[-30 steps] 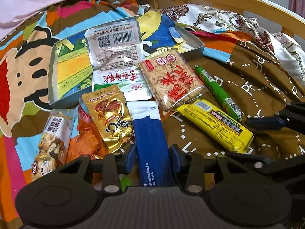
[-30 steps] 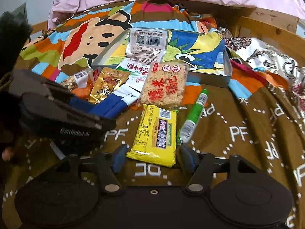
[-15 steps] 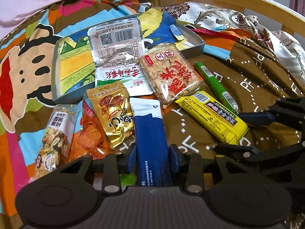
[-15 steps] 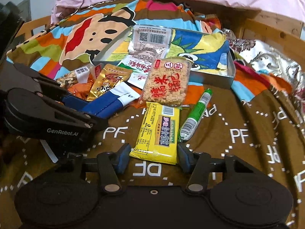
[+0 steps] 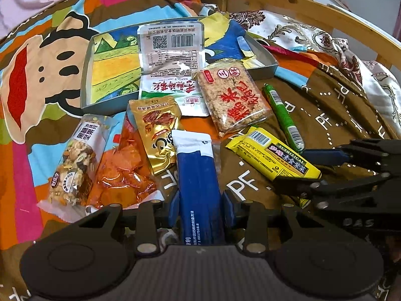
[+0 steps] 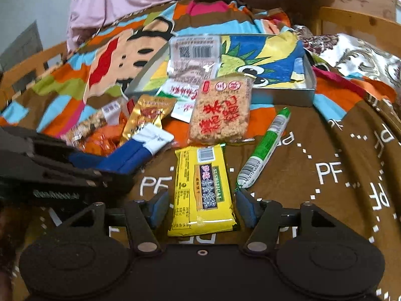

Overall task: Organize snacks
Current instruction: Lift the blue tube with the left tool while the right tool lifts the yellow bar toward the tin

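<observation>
My left gripper (image 5: 200, 208) is shut on a blue packet with a white end (image 5: 198, 175); it also shows in the right wrist view (image 6: 135, 155). My right gripper (image 6: 201, 207) is open, its fingers on either side of a yellow snack bar (image 6: 201, 190) lying on the brown blanket; the bar also shows in the left wrist view (image 5: 273, 155). A grey tin tray (image 5: 86, 80) with a cartoon liner lies beyond, with a silver pouch (image 5: 170, 50) leaning into it.
Around lie a rice-cracker pack (image 5: 233, 97), a green sausage stick (image 5: 283, 118), a gold pouch (image 5: 158, 130), an orange snack bag (image 5: 122, 173) and a nut pack (image 5: 75, 160). A wooden bed rail (image 5: 325, 17) runs behind.
My right gripper has moved forward so its fingers now flank the yellow bar. My left gripper keeps hold of the blue packet and has pulled back slightly.
</observation>
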`<state>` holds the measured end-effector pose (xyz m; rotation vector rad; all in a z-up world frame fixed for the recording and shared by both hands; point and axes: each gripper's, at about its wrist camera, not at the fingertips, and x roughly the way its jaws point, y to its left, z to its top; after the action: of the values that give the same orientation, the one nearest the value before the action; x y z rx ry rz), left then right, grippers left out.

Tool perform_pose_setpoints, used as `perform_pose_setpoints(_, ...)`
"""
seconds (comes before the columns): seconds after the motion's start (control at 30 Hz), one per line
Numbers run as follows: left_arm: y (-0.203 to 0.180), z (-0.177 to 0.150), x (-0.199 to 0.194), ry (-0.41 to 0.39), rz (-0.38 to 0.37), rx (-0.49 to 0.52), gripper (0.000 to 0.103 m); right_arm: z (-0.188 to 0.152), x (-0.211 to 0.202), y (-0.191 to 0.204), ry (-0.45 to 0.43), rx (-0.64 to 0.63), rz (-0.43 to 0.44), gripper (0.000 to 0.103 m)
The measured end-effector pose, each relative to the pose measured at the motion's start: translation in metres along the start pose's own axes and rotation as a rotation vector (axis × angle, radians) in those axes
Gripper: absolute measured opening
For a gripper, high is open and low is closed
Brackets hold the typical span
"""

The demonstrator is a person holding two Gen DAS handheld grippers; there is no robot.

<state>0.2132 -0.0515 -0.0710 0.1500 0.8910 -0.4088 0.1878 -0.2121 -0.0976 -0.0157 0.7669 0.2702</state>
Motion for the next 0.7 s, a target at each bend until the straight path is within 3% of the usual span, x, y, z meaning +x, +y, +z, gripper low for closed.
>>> perform_pose_setpoints(0.1, -0.001, -0.001, -0.001, -0.002, 0.009, -0.003, 0.040, -0.004, 0.002, 0.009, -0.001, -0.086, -0.036, 0.051)
perform_pose_setpoints(0.33, -0.005, -0.014, -0.017, -0.018, 0.035, -0.049, 0.038, -0.014, -0.010, 0.034, -0.007, -0.257, -0.097, 0.050)
perform_pose_setpoints(0.5, -0.006, -0.020, -0.041, -0.078, 0.062, -0.112, 0.038, -0.025, -0.030, 0.054, -0.090, -0.422, -0.171, 0.050)
perform_pose_setpoints(0.7, -0.010, -0.011, -0.068, -0.182, 0.090, -0.147, 0.038, -0.018, -0.054, 0.053, -0.217, -0.450, -0.226, 0.050)
